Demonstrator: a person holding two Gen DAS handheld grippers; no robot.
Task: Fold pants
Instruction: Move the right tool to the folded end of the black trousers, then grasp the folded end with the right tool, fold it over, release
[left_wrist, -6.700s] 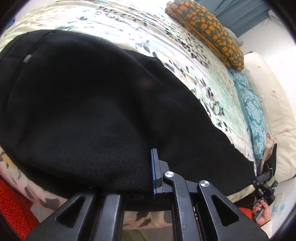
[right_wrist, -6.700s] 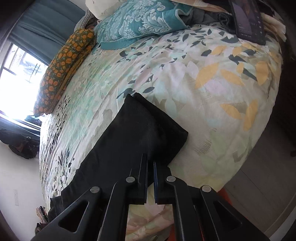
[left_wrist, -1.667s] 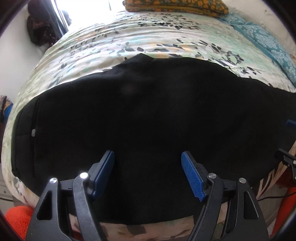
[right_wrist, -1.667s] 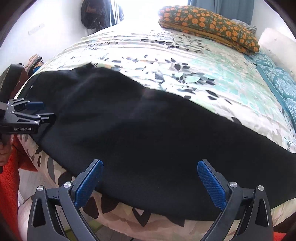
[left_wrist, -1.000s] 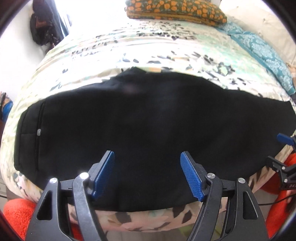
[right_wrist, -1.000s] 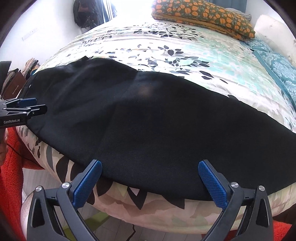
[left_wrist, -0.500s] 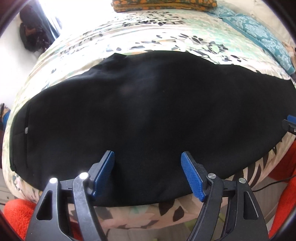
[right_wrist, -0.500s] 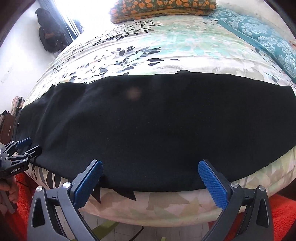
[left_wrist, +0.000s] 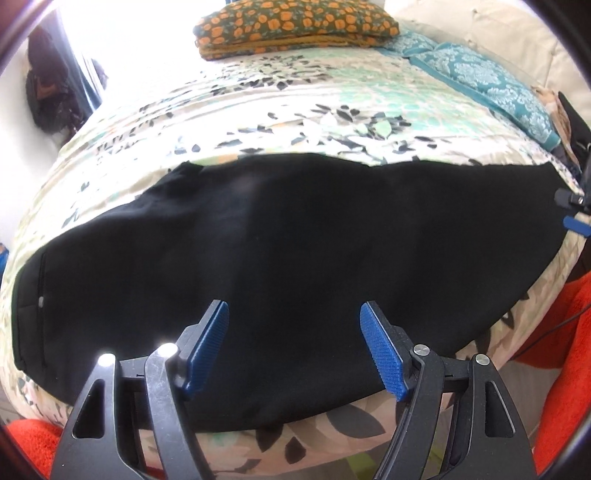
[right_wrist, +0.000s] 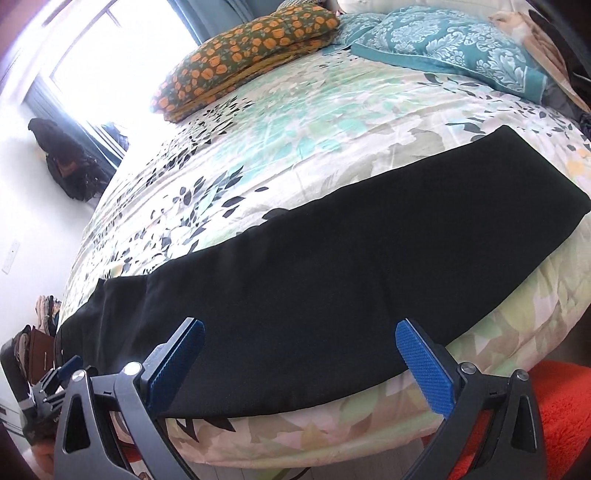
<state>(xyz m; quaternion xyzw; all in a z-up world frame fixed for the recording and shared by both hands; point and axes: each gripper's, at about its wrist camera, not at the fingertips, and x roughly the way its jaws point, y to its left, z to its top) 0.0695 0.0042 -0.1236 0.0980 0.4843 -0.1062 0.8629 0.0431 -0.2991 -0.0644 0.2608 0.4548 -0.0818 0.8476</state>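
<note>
1. Left wrist view: left gripper released, blue pads spread wide, nothing between them, poised over the near edge of the black pants. Pants lie flat in a long strip along the near side of the bed; waistband at left.
2. Right wrist view: right gripper released, empty, above the pants at the bed edge.

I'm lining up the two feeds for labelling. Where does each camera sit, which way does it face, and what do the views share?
Left wrist: on the left gripper, looking steeply down at the waist end of the black pants; its own open fingers show, and the right gripper at the right edge.
Right wrist: on the right gripper, tilted, facing the leg end; its open fingers show, and the left gripper low left.
Shared: pants, floral bedspread, orange pillow, teal pillow.
</note>
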